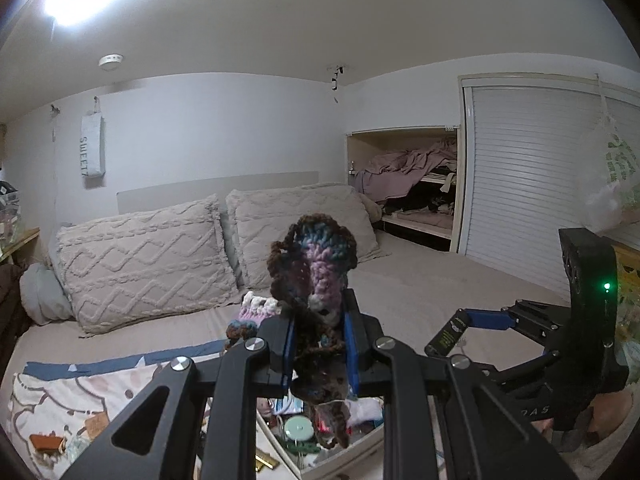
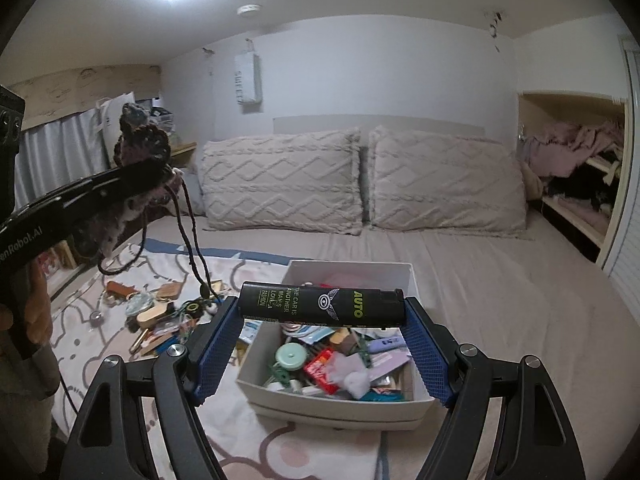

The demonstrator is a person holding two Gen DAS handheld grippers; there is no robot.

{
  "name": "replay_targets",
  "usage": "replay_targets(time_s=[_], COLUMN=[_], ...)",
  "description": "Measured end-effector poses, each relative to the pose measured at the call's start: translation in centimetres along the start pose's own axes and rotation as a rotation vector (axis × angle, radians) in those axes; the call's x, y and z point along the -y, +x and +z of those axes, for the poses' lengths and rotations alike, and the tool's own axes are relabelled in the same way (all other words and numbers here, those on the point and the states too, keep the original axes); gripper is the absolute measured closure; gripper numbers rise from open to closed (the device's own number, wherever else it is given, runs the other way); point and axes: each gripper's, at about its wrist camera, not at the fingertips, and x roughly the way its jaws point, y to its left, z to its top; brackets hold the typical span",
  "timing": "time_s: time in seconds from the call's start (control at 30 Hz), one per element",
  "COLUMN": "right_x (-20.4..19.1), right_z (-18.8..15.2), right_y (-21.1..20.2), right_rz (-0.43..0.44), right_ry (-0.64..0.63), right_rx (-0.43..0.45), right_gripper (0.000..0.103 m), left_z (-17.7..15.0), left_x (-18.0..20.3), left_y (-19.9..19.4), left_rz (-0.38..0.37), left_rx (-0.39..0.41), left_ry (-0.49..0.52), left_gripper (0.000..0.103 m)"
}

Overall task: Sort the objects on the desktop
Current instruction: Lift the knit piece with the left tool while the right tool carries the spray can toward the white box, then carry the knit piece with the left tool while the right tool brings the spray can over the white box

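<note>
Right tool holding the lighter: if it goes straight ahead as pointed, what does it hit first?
Probably nothing soon. The right tool, shut on the black lighter, points over the white box toward the pillows; those look first in line, though depth is unclear.

A box (image 2: pixel 400 270) is sitting on the bed (image 2: pixel 500 300), with small items lying in it. More items (image 2: pixel 156 312) are lying left of it. Two pillows (image 2: pixel 360 178) are resting behind, side by side.
</note>
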Motion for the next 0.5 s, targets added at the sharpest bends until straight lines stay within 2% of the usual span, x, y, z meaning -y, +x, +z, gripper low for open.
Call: replay_targets(time_s=[0.2, 0.5], right_x=[2.4, 5.1], right_z=[1.2, 2.1], right_y=[3.0, 7.7], right_rz=[-0.002, 0.054], right_ry=[-0.01, -0.024], right_rx=[-0.03, -0.046], right_gripper=[0.023, 0.023], left_z=[-0.1, -2.7], left_x=[-0.7, -0.7], left_y=[4.3, 9.5], left_rz=[0.006, -0.027], left_rx=[-0.042, -0.118], left_ry=[0.017, 0.054], left_gripper=[0.083, 0.083])
